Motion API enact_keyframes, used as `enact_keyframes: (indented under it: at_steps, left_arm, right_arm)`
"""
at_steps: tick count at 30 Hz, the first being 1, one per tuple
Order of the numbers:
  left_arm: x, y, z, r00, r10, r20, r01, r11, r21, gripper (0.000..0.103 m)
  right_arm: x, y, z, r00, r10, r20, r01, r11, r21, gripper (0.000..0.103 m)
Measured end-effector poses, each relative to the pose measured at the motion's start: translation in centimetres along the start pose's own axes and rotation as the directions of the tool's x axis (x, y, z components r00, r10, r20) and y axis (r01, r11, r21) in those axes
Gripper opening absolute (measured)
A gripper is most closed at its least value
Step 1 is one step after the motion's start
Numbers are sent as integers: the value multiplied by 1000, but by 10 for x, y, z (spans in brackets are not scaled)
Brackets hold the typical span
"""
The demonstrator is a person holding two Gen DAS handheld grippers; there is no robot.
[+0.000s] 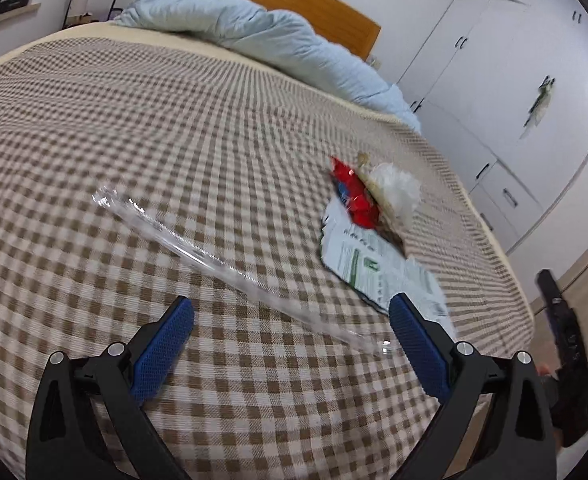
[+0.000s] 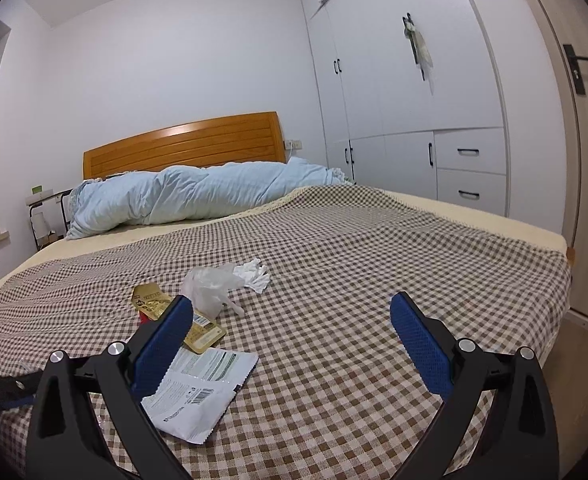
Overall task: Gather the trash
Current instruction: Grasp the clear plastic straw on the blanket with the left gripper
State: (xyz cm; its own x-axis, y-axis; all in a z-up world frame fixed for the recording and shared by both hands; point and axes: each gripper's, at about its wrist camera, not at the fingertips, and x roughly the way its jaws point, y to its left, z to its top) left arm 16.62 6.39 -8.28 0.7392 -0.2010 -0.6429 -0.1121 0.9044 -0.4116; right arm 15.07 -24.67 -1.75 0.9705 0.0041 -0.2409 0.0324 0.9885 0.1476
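Nothing is held by the left gripper (image 1: 290,320) or right gripper (image 2: 292,318); both are spread wide. Uncollected trash is scattered on the checked bedspread (image 2: 373,264): clear plastic sleeve (image 1: 198,246), white sachet (image 2: 198,396), gold packet (image 2: 202,330), red wrapper (image 1: 353,196), crumpled tissue (image 2: 254,274).

Checked bed (image 2: 333,320) with wrappers (image 2: 198,392), duvet (image 2: 198,192)
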Motion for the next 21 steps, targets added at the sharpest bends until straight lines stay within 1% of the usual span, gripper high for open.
enact_keyframes:
  at_steps: [2, 4, 5, 8, 10, 13, 14, 15, 16, 17, 18, 19, 20, 21]
  left_arm:
    - [8, -2, -1, 1000, 21, -6, -21, 1000, -3, 86]
    - [17, -5, 0, 998, 56, -22, -56, 998, -8, 86]
    - [17, -4, 1, 998, 61, -23, -61, 998, -13, 86]
    - [20, -1, 7, 998, 64, -15, -65, 996, -68, 86]
    - [24, -2, 11, 997, 79, -11, -80, 993, -83, 86]
    - [31, -14, 13, 987, 162, 5, -161, 986, -41, 85]
    - [34, -21, 13, 975, 222, 20, -222, 975, -14, 76]
    - [35, -24, 13, 961, 274, 37, -274, 962, -2, 59]
    - [36, -25, 14, 947, 317, 46, -317, 948, 0, 50]
    - [38, -26, 15, 934, 353, 52, -353, 935, -4, 29]
    - [39, -24, 17, 930, 364, 54, -364, 931, -14, 22]
    - [40, -22, 19, 935, 352, 45, -352, 936, -23, 21]
    - [39, -21, 21, 938, 345, 44, -344, 939, -26, 15]
    - [40, -22, 22, 949, 312, 38, -311, 950, -21, 2]
  right_arm:
    - [0, -1, 0, 1000, 1, -3, -1, 1000, 5, 95]
    - [0, -1, -1, 1000, 2, -7, -2, 1000, 3, 95]
    - [0, -1, -1, 1000, 1, -8, -1, 1000, 0, 95]
    - [-2, -1, -2, 1000, 2, -8, -2, 1000, -8, 95]
    - [-4, -1, -2, 1000, 0, -4, 0, 1000, -17, 95]
    - [-6, -2, -1, 1000, 2, -2, -2, 1000, -21, 95]
    - [-6, -2, -1, 1000, 4, -3, -4, 1000, -20, 95]
    - [-6, -2, -1, 1000, 8, -3, -8, 1000, -19, 95]
    - [-6, -2, -1, 1000, 11, -4, -11, 1000, -18, 95]
    - [-6, -2, -1, 1000, 13, -4, -13, 1000, -17, 95]
    - [-6, -2, -1, 1000, 16, -4, -16, 1000, -17, 95]
    - [-7, -3, -1, 1000, 19, -4, -19, 1000, -18, 95]
    - [-7, -3, -1, 1000, 21, -4, -21, 1000, -20, 95]
    - [-7, -3, 0, 1000, 23, -3, -24, 999, -22, 95]
